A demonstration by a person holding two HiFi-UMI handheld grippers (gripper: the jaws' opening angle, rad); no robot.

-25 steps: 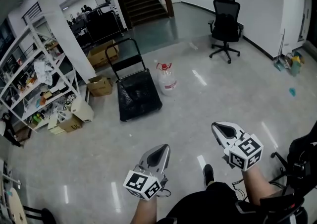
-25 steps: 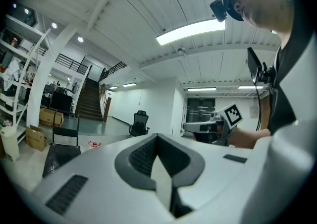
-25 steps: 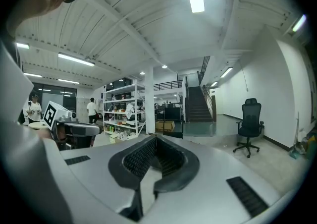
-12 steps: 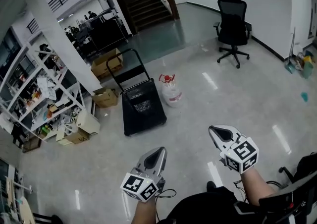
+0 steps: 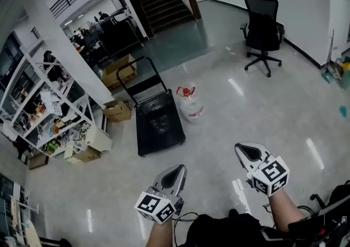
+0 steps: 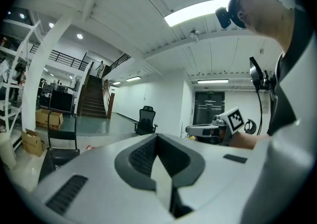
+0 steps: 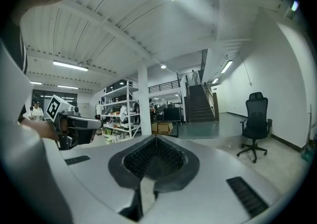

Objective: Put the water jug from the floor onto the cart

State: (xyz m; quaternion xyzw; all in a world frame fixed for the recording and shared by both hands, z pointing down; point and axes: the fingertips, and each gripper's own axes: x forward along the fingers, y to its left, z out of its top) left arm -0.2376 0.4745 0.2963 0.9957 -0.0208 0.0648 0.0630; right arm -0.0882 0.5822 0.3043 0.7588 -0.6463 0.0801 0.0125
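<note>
The grey left hand-held gripper (image 5: 176,174) and right hand-held gripper (image 5: 247,152) are hovering with jaws pressed together, gripping nothing.
The head view is showing the clear, red-capped plastic water jug (image 5: 191,109) standing on the glossy grey floor (image 5: 229,115), just beside the flat black cart (image 5: 158,128) and well apart from both grippers. The right gripper view is showing a black office chair (image 7: 255,125) instead.

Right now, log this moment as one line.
stage: before pickup | water jug: on floor beside cart | left hand-held gripper: shut, empty | right hand-held gripper: shut, empty
</note>
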